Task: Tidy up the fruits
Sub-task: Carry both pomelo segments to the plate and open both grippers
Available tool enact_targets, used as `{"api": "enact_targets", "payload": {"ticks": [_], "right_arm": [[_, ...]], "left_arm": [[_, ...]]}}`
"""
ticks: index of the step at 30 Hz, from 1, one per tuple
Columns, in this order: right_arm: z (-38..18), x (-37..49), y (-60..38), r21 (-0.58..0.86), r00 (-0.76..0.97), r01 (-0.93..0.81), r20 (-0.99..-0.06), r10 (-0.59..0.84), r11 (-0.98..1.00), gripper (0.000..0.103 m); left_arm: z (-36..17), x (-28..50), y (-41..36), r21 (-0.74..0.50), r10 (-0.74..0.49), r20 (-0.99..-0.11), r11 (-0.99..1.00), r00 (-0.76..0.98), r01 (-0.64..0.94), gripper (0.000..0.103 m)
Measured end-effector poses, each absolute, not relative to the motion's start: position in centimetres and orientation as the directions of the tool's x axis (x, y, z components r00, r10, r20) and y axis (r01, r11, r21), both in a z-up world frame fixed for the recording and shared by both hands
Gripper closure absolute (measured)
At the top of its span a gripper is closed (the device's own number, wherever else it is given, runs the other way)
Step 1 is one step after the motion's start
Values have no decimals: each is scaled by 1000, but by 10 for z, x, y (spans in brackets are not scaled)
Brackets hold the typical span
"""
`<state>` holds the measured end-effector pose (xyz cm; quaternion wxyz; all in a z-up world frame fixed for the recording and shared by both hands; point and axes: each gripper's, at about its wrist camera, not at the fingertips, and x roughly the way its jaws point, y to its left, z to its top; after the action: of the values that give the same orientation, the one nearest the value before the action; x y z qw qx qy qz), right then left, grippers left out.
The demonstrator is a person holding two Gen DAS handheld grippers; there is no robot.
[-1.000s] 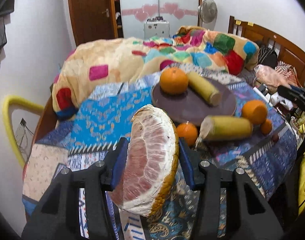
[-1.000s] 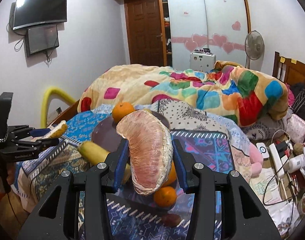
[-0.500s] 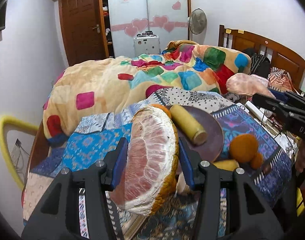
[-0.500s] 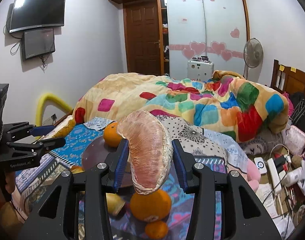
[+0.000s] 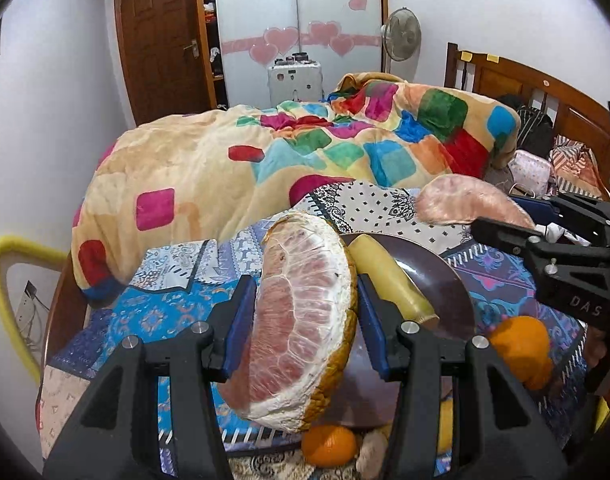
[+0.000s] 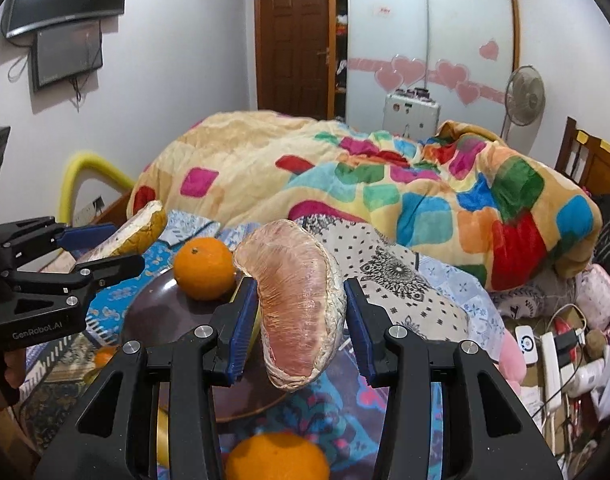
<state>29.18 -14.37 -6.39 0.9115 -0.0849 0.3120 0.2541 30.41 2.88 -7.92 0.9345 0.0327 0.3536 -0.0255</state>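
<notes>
Carrying two pomelo pieces toward the brown plate [image 5: 445, 280] appeared to be the step in hand. Left gripper [image 5: 305, 316]: fingers spread about the width of the fruit, blue pads pinching a rind-backed pomelo wedge [image 5: 301, 320], held off the bed, cut face toward the camera. Right gripper [image 6: 297, 312]: fingers likewise part-open and clamped on a peeled pomelo segment [image 6: 297, 300], also held clear of the bed.

Plate lay on the patterned bedcover [image 5: 153, 312], just past the wedge at roughly 2 o'clock in the left view. On it: one orange [image 6: 203, 268] at the far rim, and a yellowish cylindrical fruit [image 5: 389, 280], kind unclear. Loose oranges [image 5: 329, 444] lay off the plate, toward the cameras.

Judgement: next move called for lowering each piece onto bare plate surface, avoiding the orange, then opening the fingers. The soft flesh would bruise under tighter squeeze.
</notes>
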Motion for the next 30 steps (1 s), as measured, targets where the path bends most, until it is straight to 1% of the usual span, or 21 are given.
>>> {"api": "enact_targets", "payload": {"ticks": [8, 16, 19, 23, 26, 28, 30], "right_arm": [[-82, 320, -127, -19, 615, -538, -694, 376, 843, 63], [-97, 332, -119, 27, 531, -562, -754, 386, 827, 63], [-97, 331, -116, 15, 524, -570, -764, 377, 821, 62], [-101, 332, -113, 9, 500, -589, -781, 373, 808, 62], [-99, 331, -114, 2, 513, -587, -773, 374, 809, 62], [-95, 331, -117, 24, 508, -588, -767, 392, 809, 59], [-90, 328, -120, 26, 521, -580, -757, 395, 814, 58]], "left_arm": [[-100, 330, 28, 50, -22, -695, 996, 719, 78, 53], [-113, 344, 29, 42, -24, -712, 996, 702, 76, 53], [-117, 347, 29, 34, -26, -719, 997, 695, 72, 53], [-113, 345, 26, 47, -20, -707, 996, 707, 76, 52], [-109, 341, 25, 54, -19, -702, 995, 712, 80, 52], [-104, 336, 25, 48, -23, -699, 996, 714, 79, 52], [-99, 330, 26, 39, -31, -696, 996, 717, 82, 52]]}}
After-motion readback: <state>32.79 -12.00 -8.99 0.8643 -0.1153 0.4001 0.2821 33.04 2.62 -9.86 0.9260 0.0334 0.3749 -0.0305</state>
